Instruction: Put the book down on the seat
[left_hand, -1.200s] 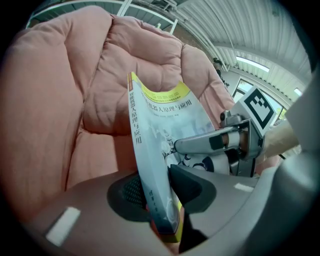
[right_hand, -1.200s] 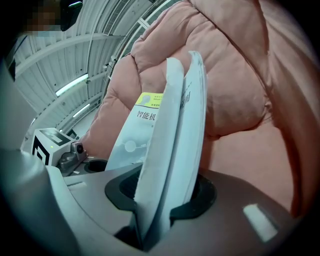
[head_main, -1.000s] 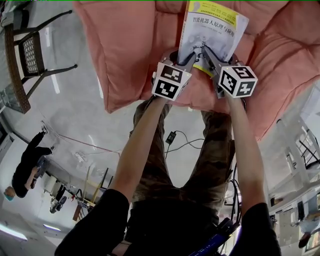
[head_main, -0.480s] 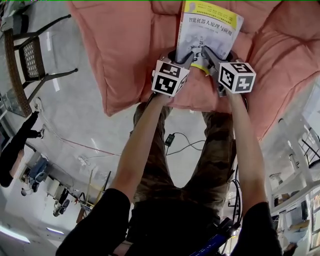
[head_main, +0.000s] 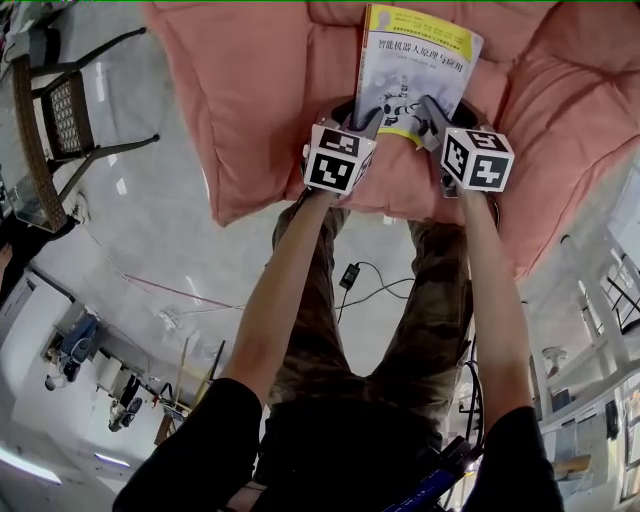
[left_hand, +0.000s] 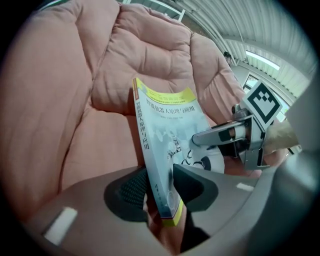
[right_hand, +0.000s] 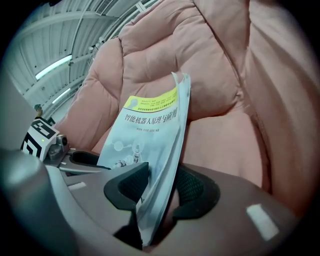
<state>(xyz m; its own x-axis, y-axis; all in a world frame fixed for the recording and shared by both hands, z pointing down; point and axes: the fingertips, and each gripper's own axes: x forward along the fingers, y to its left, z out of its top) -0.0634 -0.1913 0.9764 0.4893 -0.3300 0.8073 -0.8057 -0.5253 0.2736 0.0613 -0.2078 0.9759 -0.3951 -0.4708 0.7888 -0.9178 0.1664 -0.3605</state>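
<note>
A pale book with a yellow band rests on the pink padded seat cushion, its near edge toward me. My left gripper is at the book's near left corner, and the spine stands between its pads. Its jaws have just been opening and no longer clamp the book. My right gripper is at the near right corner. Its jaws opened wide and then closed a little. The page edge hangs loose between its pads, with pink cushion showing in the gap.
Thick pink cushion walls rise behind and on both sides of the book. A dark chair with a woven seat stands on the floor at the left. A cable with a plug lies between my legs. White shelving is at the right.
Both grippers' jaws have spread around the book's near corners. The right gripper has shifted slightly right and down. The book has settled onto the cushion. A person at the far left has moved out of view.
</note>
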